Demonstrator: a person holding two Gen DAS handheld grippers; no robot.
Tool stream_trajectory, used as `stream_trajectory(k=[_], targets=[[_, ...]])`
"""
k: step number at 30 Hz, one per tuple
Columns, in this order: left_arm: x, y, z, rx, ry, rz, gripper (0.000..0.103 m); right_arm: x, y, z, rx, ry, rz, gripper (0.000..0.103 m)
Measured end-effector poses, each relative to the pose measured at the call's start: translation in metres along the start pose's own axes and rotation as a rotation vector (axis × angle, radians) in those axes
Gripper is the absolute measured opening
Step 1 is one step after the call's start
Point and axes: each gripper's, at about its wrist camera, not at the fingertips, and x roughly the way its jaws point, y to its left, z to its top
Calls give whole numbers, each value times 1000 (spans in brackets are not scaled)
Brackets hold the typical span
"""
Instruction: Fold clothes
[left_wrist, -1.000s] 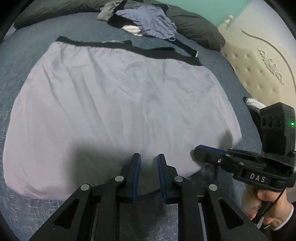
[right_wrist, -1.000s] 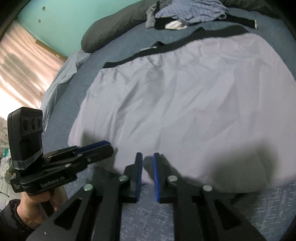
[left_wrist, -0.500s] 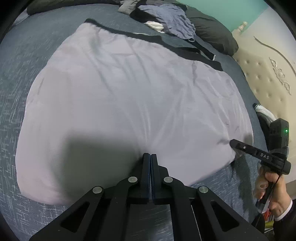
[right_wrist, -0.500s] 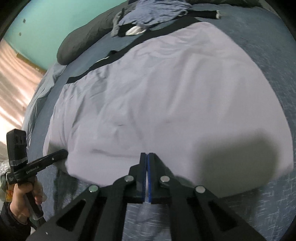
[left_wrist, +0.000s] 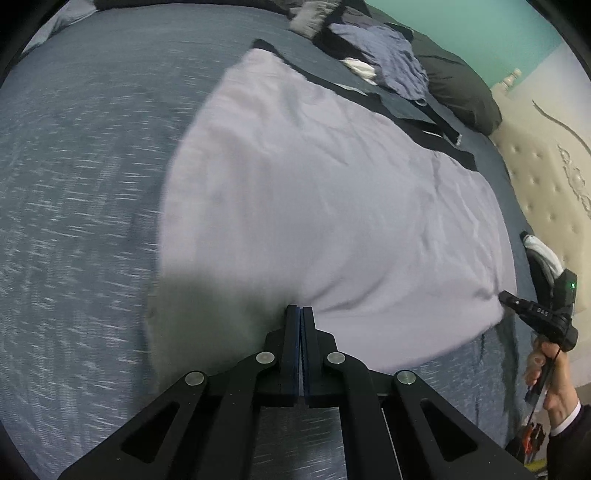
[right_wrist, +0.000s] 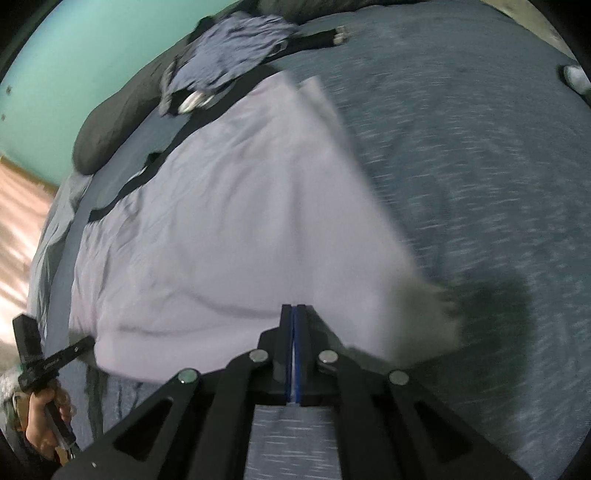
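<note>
Left wrist view.
- Left gripper (left_wrist: 300, 309): fingers pressed together, pinching the near hem of the lilac garment (left_wrist: 332, 206).
- Lilac garment: spreads forward and to the right of the tips over the blue-grey bedspread (left_wrist: 85, 192); its left side is blurred and raised off the bed. Black waistband (left_wrist: 413, 122) along its far edge.
- Right gripper (left_wrist: 504, 295): far right of the tips, at the garment's near right corner; whether it is closed cannot be told in this view. Held by the right hand (left_wrist: 550, 376).
- Heap of clothes (left_wrist: 384, 62): far ahead, beyond the waistband, beside a dark pillow (left_wrist: 461, 92).
- Cream tufted headboard (left_wrist: 546, 177): to the right of the bed.

Right wrist view.
- Right gripper (right_wrist: 294, 314): fingers pressed together, a pale sliver of the lilac garment (right_wrist: 229, 229) between the blue pads.
- Lilac garment: stretches ahead and to the left; its right edge is lifted and blurred over the bedspread (right_wrist: 480, 166).
- Left gripper (right_wrist: 88, 341): far left, tips touching the garment's near edge, held by the left hand (right_wrist: 46, 424).
- Heap of clothes (right_wrist: 229, 55) and dark pillow (right_wrist: 107, 122): far ahead, left, against a teal wall (right_wrist: 92, 55).
</note>
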Motion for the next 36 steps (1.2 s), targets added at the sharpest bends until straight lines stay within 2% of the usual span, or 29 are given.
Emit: stream_trajectory(k=[8, 18, 24, 36], targets=[[-17, 16, 1, -33, -30, 25, 2, -9, -20, 3, 44, -19, -10, 0], [-8, 30, 1, -64, -2, 18, 2, 4, -26, 4, 80, 12, -5, 0], [-24, 36, 2, -69, -27, 28, 2, -16, -27, 10, 69, -34, -11, 0], [-11, 45, -3, -113, -38, 23, 2, 6, -40, 4, 97, 16, -26, 0]])
